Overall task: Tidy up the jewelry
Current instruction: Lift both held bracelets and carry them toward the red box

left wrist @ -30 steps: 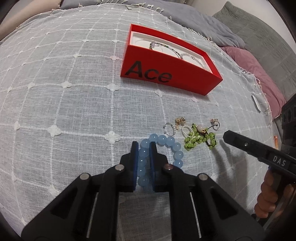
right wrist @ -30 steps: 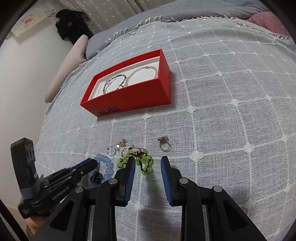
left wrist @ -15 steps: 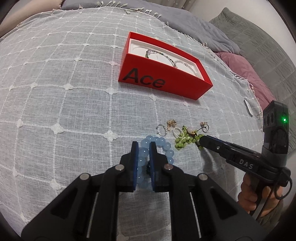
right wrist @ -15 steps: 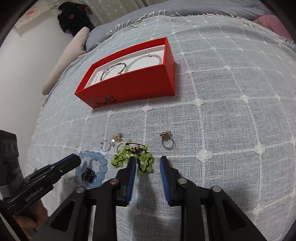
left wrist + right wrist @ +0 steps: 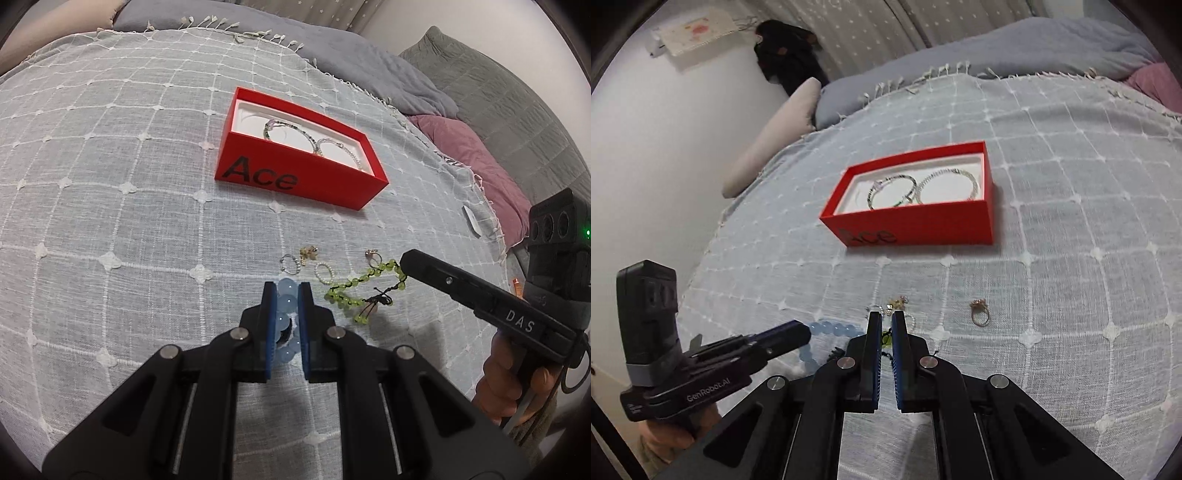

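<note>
Leftmost, the left gripper (image 5: pixel 286 291) points down at the bed, its blue pads pinched on the pale blue bead bracelet (image 5: pixel 286 306) — the beads bunch up between the two fingers, and in the right wrist view part of the loop (image 5: pixel 831 328) shows beyond that gripper's tip. A hand (image 5: pixel 670 434) grips its handle at the lower left of that view.

Next along on the grey checked bedspread (image 5: pixel 110 184) lie the small loose pieces: a silver ring (image 5: pixel 289 263), a little gold charm (image 5: pixel 308 252) just beside it, and a ring of tiny white beads (image 5: pixel 324 272). To their right hangs the green bead bracelet (image 5: pixel 364 282), stretched out in a strand that runs up to the tip of the right gripper (image 5: pixel 885 325). That gripper's jaws have just been closing and now stand pressed nearly together on the green beads; a green bead shows in the narrow gap in its own camera. A gold ring (image 5: pixel 979 314) with a small ornament lies apart on the cloth, further right in the right wrist view.

Further back sits the red box (image 5: pixel 295 177) marked "Ace", open-topped, with a white lining. Two thin bracelets lie side by side inside it — a dark-beaded one (image 5: pixel 892 192) and a pale sparkly one (image 5: pixel 947 184). A pink pillow (image 5: pixel 480 166) lies off the bedspread's right edge.
</note>
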Available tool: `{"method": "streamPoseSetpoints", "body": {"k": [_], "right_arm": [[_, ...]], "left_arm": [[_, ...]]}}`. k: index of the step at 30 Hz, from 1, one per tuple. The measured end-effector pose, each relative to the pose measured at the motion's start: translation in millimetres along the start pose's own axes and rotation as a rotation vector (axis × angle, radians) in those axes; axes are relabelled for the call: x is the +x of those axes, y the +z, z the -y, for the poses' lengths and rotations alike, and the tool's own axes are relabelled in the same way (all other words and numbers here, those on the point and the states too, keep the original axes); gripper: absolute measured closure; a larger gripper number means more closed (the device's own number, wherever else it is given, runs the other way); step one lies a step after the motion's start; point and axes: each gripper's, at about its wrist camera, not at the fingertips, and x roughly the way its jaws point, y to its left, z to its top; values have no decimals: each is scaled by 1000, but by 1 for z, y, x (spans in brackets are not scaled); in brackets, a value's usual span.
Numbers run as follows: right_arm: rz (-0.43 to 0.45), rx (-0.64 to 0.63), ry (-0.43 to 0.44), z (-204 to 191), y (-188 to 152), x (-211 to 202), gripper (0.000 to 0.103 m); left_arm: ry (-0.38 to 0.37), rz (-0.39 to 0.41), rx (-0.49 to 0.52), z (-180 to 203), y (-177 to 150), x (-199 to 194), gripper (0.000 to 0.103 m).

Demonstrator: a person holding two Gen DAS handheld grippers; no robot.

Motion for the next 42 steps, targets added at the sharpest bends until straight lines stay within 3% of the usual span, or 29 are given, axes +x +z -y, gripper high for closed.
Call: {"method": "streamPoseSetpoints", "body": {"k": [5,15,22,30,34,42], "right_arm": [[8,-7,10,-1,1,-3,99],[14,-7,-1,1,1,-4,99],[19,-9,-4,0,1,-6,99],[8,-4,-9,1,0,-3,99],[9,0,-11,1,0,-3,99],[33,-3,-8,1,3,-10,99]], "left_arm": [[-39,23,-3,3,1,-11,91],[-25,-2,-4,1,0,0,91],[-3,-3,2,2,-2,2,91],[59,-60,15,0,-7,19,90],[34,-54,-6,-3,-6,17,91],[-88,-5,-6,7,-2,-5,91]]}}
